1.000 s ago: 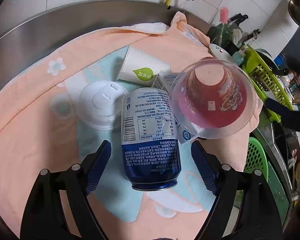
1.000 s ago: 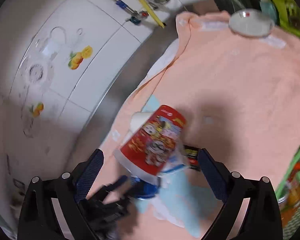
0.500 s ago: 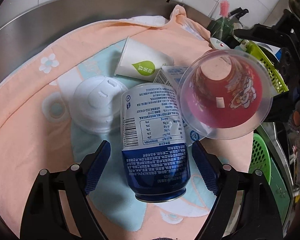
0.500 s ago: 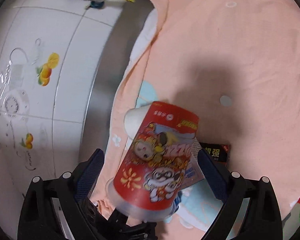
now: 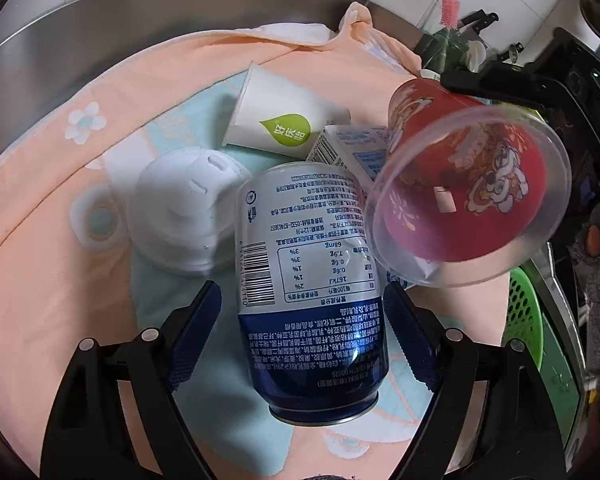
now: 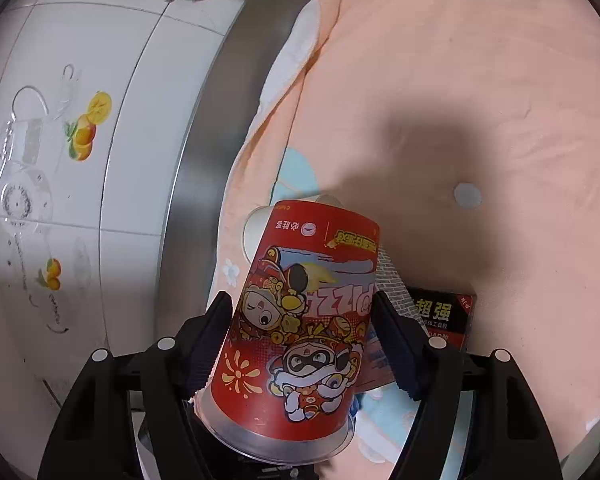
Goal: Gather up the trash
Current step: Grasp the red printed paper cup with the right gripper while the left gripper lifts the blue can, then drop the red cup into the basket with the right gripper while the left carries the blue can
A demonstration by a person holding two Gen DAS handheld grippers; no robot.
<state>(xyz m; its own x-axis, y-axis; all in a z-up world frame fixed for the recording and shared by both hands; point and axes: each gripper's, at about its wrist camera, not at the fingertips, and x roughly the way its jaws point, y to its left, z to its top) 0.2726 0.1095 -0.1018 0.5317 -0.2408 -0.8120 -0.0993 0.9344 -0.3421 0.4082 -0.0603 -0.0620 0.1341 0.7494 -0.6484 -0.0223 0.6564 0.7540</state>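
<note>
A blue-and-white drink can [image 5: 308,280] lies on the peach towel [image 5: 40,280] between the fingers of my left gripper [image 5: 302,320], which is shut on it. My right gripper [image 6: 300,344] is shut on a red cartoon-print paper cup with a clear lid [image 6: 300,328], holding it tilted above the towel; the cup also shows in the left wrist view [image 5: 468,196]. A white paper cup with a green leaf logo [image 5: 276,116] lies on its side. A white dome lid [image 5: 184,216] and a small white-and-blue carton [image 5: 352,148] lie beside the can.
A black box with yellow characters [image 6: 440,316] lies on the towel under the red cup. A steel counter rim [image 5: 100,28] and tiled wall [image 6: 60,120] border the towel. Green baskets [image 5: 528,320] stand at the right. A brush and bottles [image 5: 448,40] stand at the back right.
My right gripper has closed on the red cup and lifted and tilted it. My left gripper has closed in on the can, which now shows larger.
</note>
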